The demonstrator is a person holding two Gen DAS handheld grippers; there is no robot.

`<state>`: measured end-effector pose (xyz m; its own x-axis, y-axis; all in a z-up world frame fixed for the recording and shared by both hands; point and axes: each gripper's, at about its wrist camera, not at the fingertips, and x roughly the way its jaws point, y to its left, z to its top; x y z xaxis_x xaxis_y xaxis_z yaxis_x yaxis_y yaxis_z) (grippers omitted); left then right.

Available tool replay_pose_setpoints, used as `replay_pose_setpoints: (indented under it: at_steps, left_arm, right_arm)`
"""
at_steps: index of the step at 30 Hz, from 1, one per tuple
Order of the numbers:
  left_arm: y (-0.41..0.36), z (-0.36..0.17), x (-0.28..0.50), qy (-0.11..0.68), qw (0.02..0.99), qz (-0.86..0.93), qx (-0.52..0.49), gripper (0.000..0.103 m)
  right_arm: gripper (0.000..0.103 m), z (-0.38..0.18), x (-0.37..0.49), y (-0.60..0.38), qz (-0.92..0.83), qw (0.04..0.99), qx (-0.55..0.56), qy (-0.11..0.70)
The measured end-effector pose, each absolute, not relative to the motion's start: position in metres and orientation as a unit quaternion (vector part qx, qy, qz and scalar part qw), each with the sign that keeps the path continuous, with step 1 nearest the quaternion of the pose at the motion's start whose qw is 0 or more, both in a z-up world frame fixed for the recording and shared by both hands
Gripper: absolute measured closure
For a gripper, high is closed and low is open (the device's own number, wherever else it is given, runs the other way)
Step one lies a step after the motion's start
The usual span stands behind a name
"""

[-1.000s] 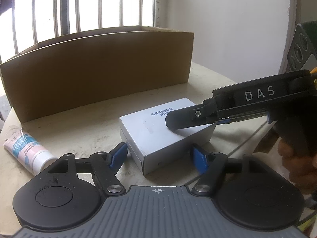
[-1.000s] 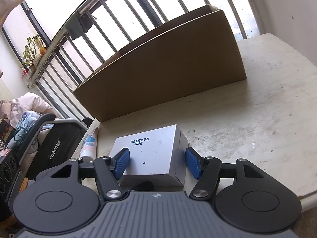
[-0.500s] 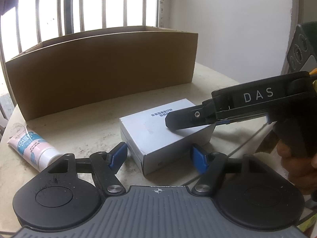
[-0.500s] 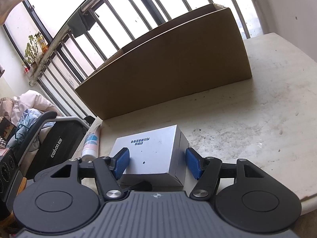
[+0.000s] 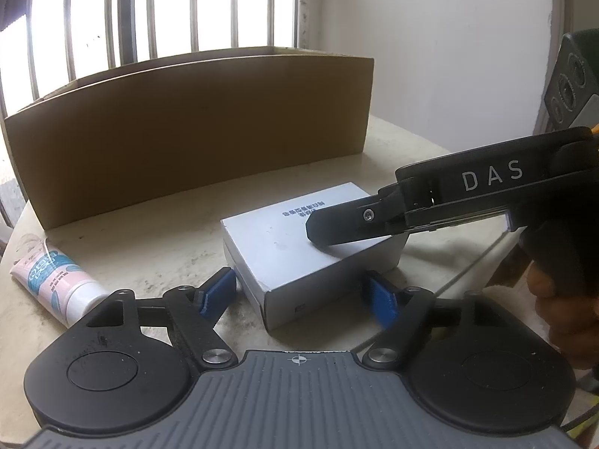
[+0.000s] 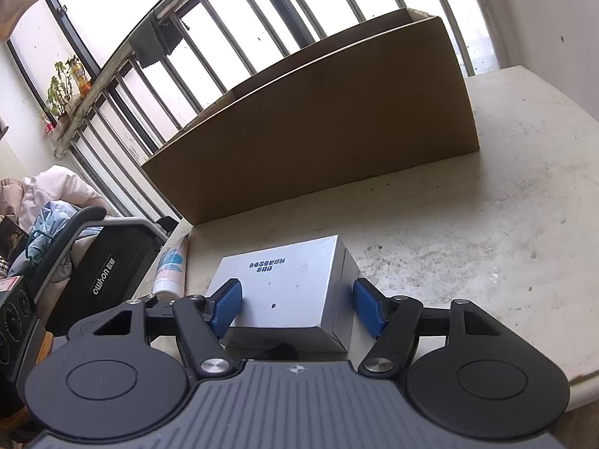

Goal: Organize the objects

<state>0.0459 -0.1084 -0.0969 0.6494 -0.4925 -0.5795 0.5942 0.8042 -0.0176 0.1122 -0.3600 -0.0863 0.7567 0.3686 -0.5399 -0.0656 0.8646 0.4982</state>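
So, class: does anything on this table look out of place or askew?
The white box sits askew to the cardboard box, and the tube lies loose near the table edge. Nothing looks spilled or damaged.

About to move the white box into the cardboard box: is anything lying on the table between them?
Nothing visible. The tabletop between the white box and the cardboard box is bare. The tube lies off to the side, out of that path. The cardboard box's near wall stands tall, so the white box must go over it.
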Motion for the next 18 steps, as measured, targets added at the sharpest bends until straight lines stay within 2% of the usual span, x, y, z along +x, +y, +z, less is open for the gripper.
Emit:
replay_pose_setpoints:
  at_steps: [9,18]
  left_arm:
    - [-0.1104,-0.0986,0.0473,0.295,0.902,-0.305,0.081,0.020]
    - [-0.1108,-0.0996,0.0491,0.295,0.902,-0.305,0.080,0.019]
  right_arm:
    - [0.033,-0.0861,0.1126,-0.3601,0.121,0.909,0.230,0.326]
    - [0.033,-0.0862,0.1124,-0.3602,0.121,0.909,0.230,0.326]
